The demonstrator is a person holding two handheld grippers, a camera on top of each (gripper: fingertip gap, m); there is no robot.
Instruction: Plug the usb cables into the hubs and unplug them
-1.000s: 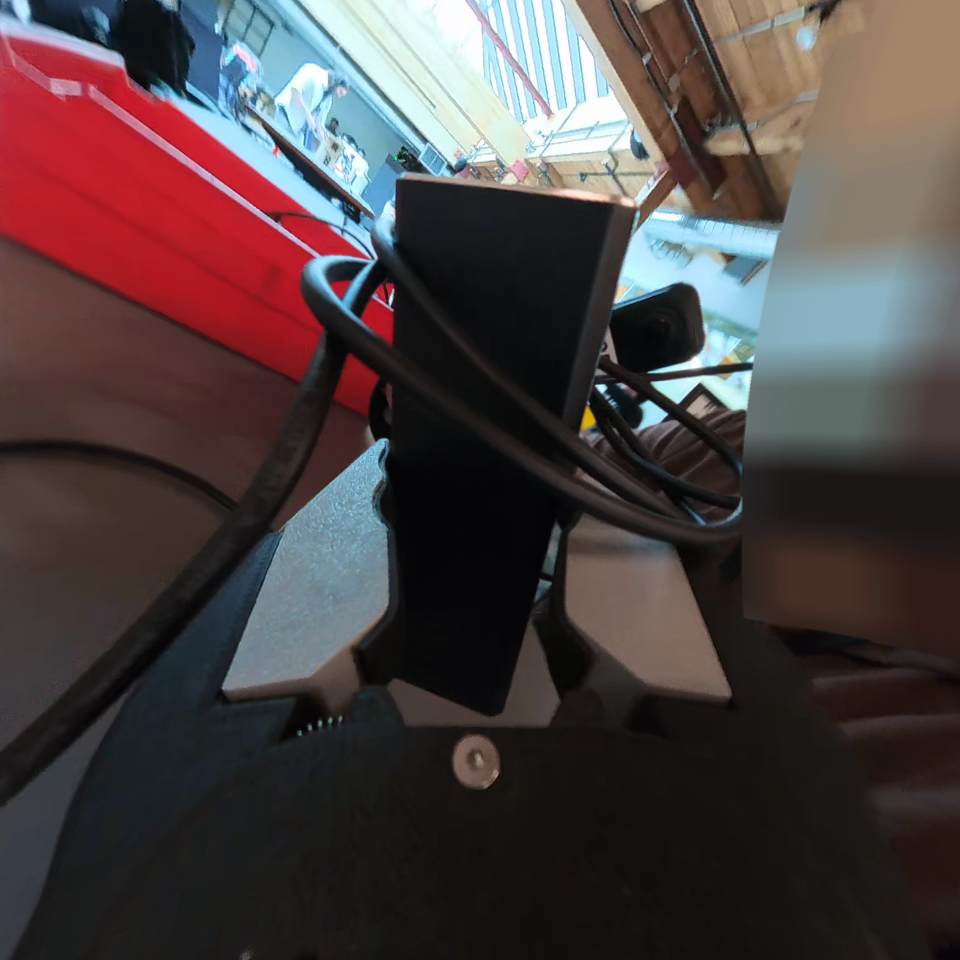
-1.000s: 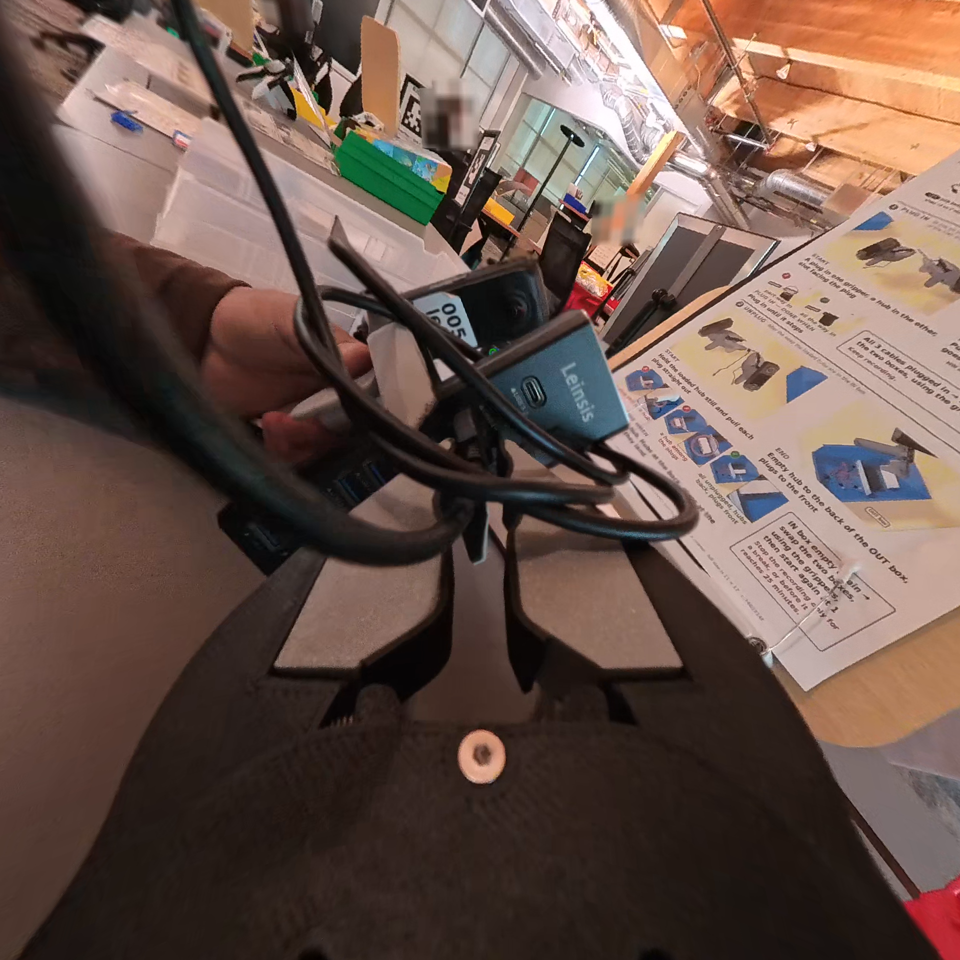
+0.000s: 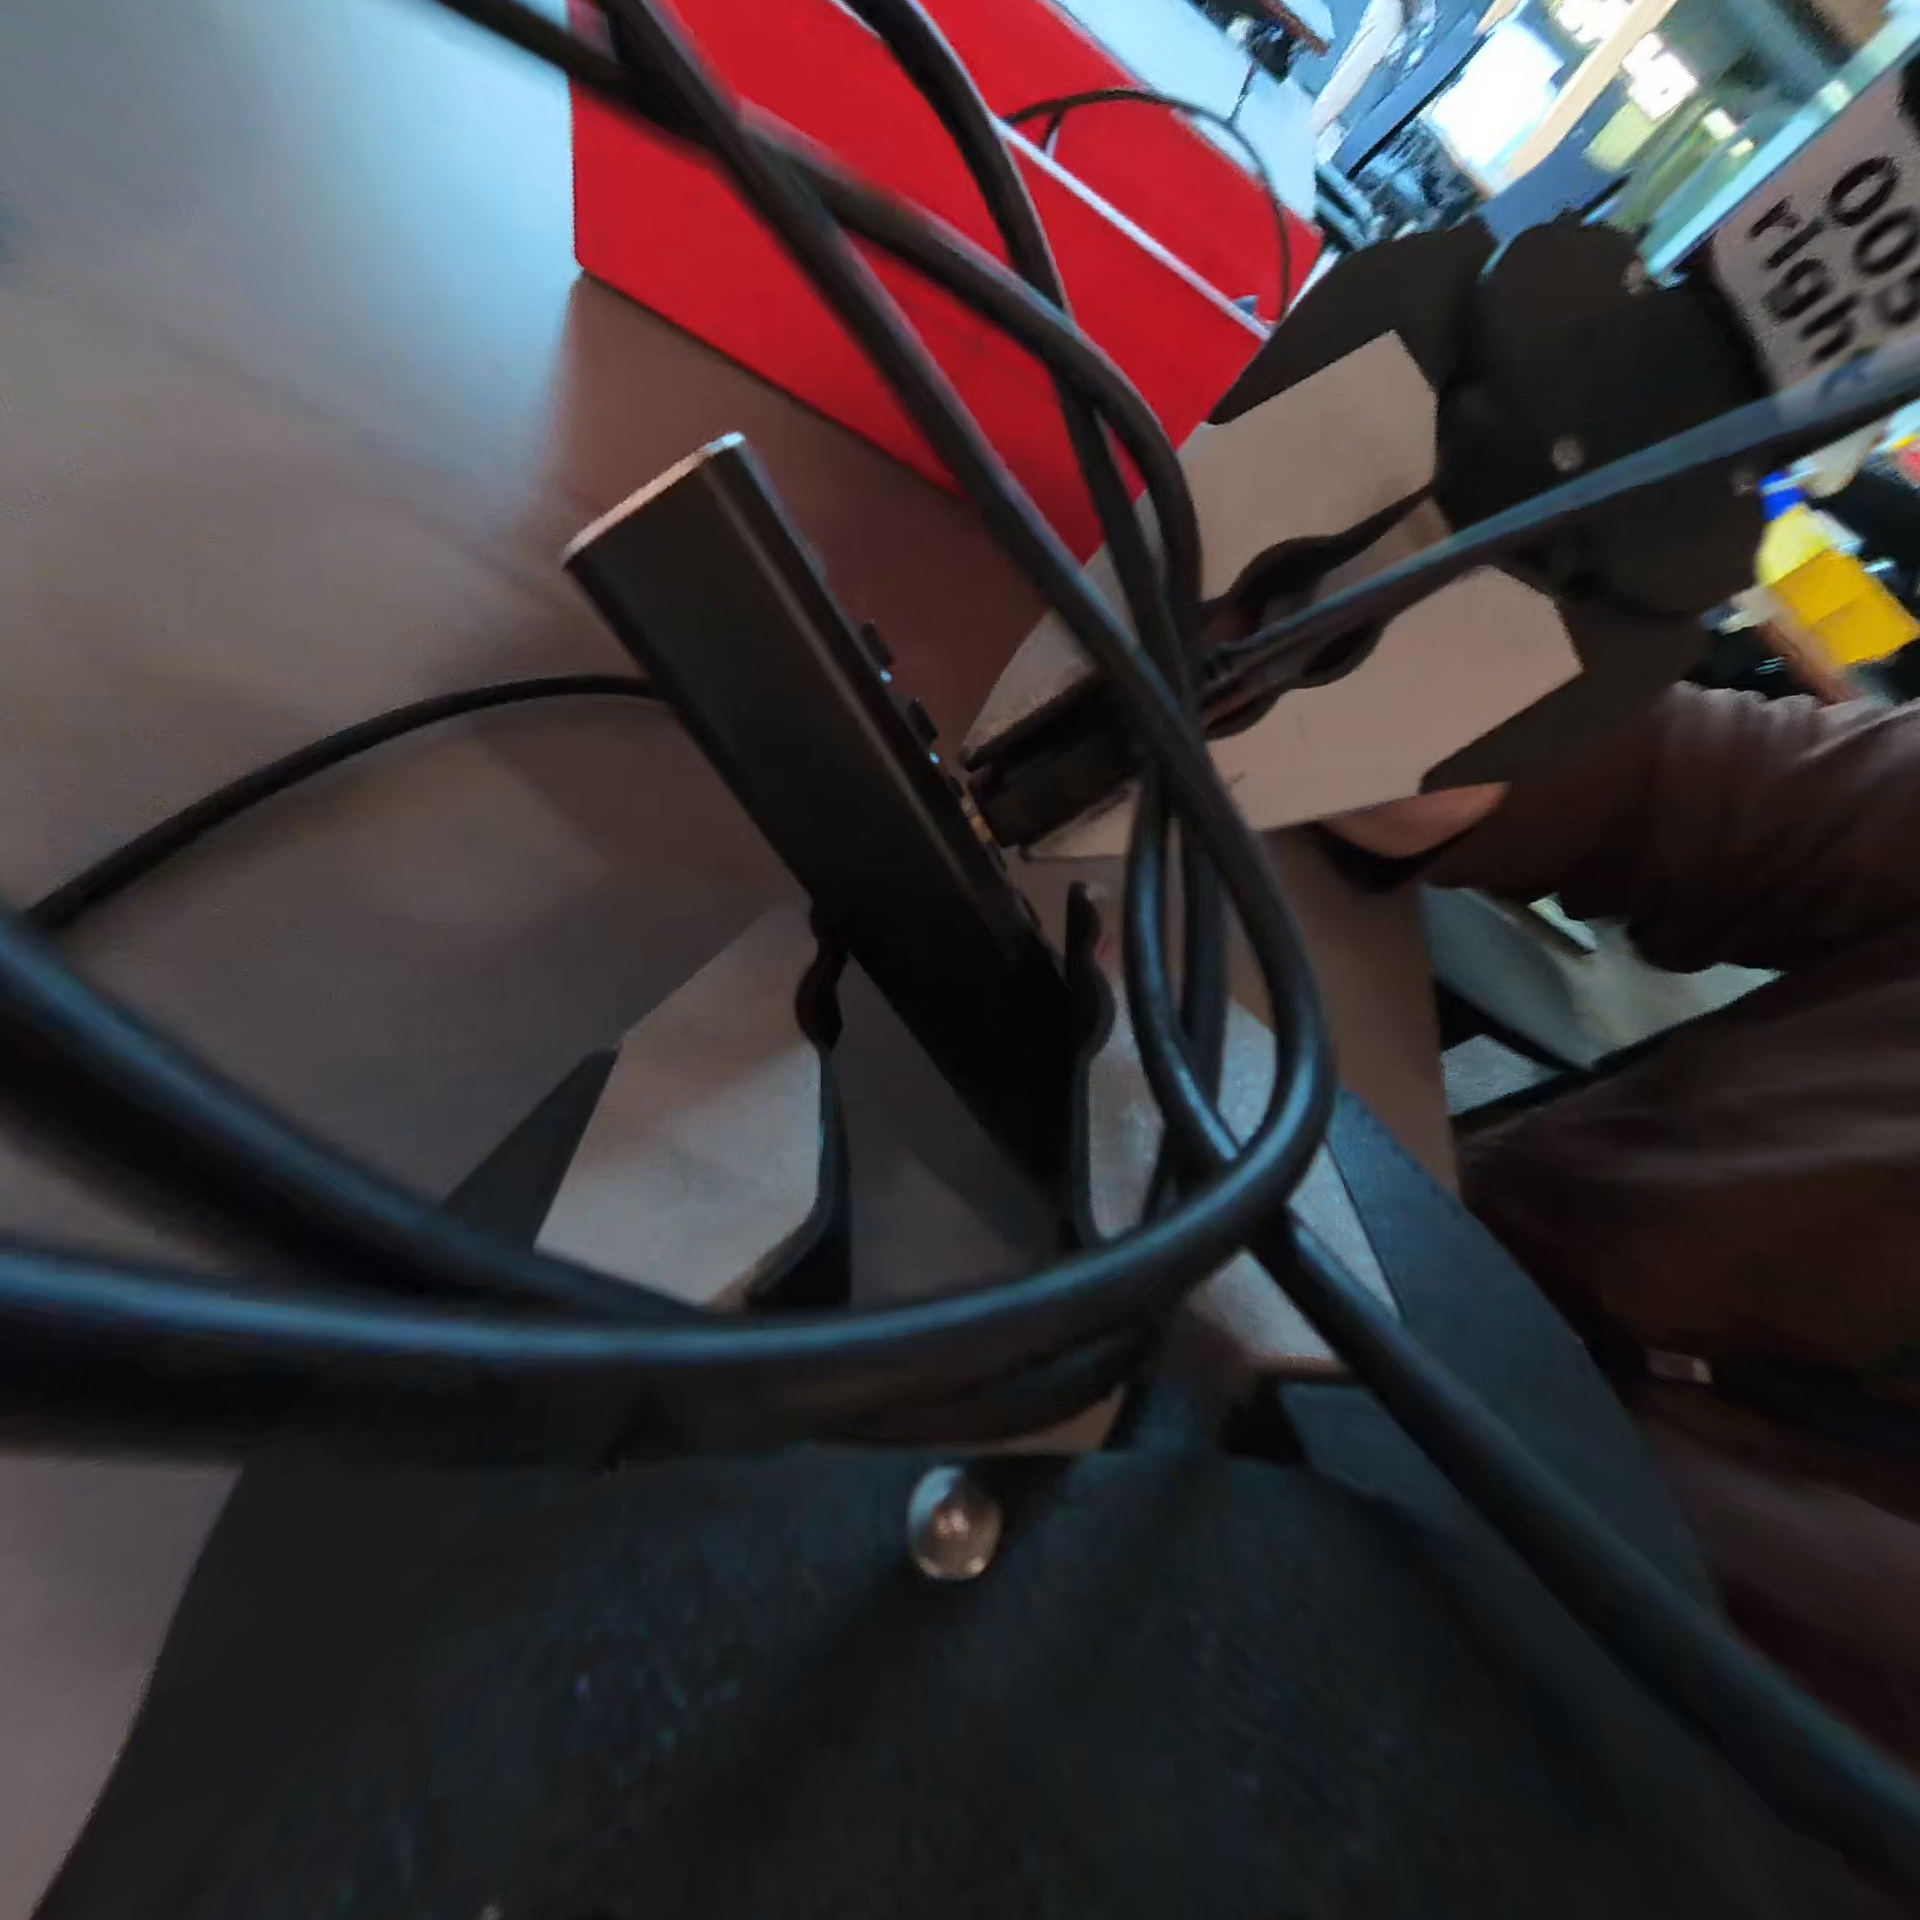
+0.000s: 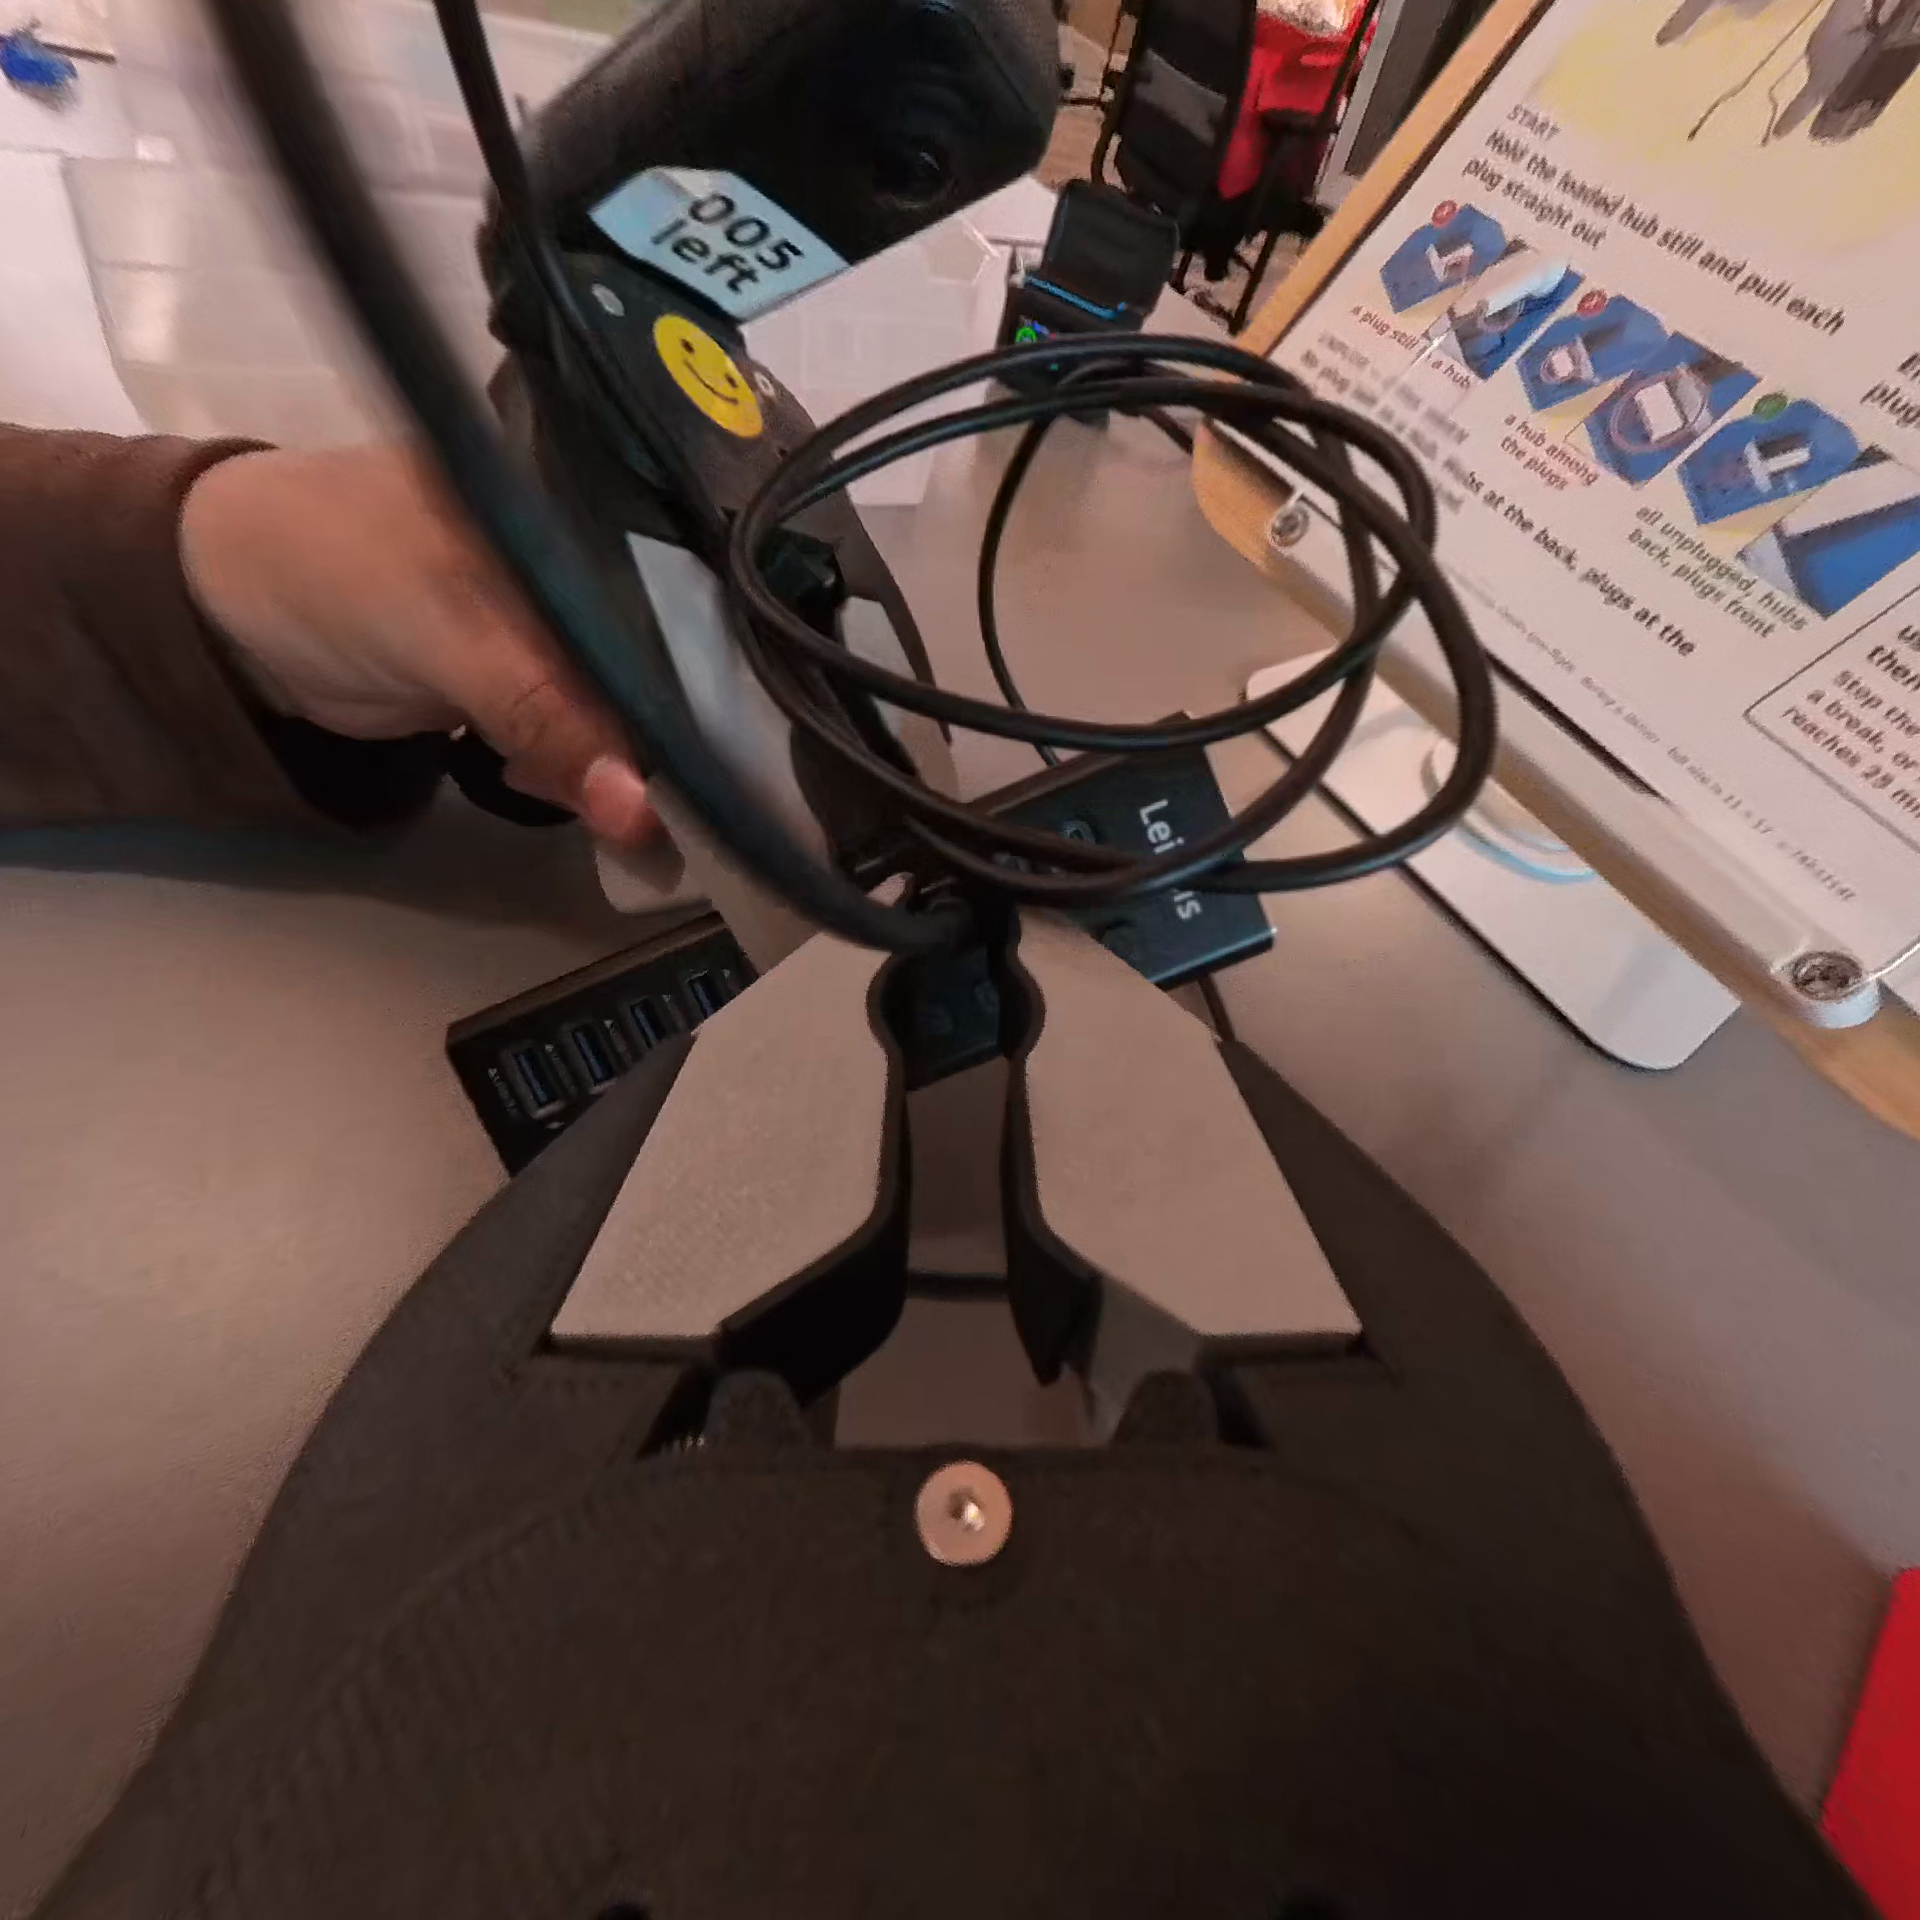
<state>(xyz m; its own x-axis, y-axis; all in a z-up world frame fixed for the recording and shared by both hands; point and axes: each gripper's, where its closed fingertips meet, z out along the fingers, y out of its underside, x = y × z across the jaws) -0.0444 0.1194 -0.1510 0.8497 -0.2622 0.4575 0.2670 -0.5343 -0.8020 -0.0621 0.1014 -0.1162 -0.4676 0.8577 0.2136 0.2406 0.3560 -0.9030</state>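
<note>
hub in hand: the left gripper (image 3: pixel 951 977) has its jaws closed on the lower end of a slim dark hub (image 3: pixel 800 727). The hub is held clear of the bench (image 3: pixel 312 416).
hub axis: in the left wrist view the long axis runs from the jaws up and to the left, tilted. The port edge faces right, toward the other gripper.
plug side: the right gripper (image 3: pixel 1081 769) has its jaws pinched on a black plug (image 3: pixel 1049 774). The plug's nose sits at the port edge, about midway along the hub.
seating: contact or a small gap, I cannot tell. Motion blur hides the joint in both views.
cable: the coiled usb cable (image 4: pixel 1101 644) hangs in loops over both grippers. It crosses in front of the hub in the right wrist view.
second hub: a black multi-port hub (image 4: pixel 592 1049) lies flat on the bench, below and left of the held one, ports facing the right wrist camera.
key relation: plug axis is roughly square to the hub's long axis. Judgement: the coming move is along that plug axis, in or out.
risk: judgement, loose loops could snag on the jaws during travel.
</note>
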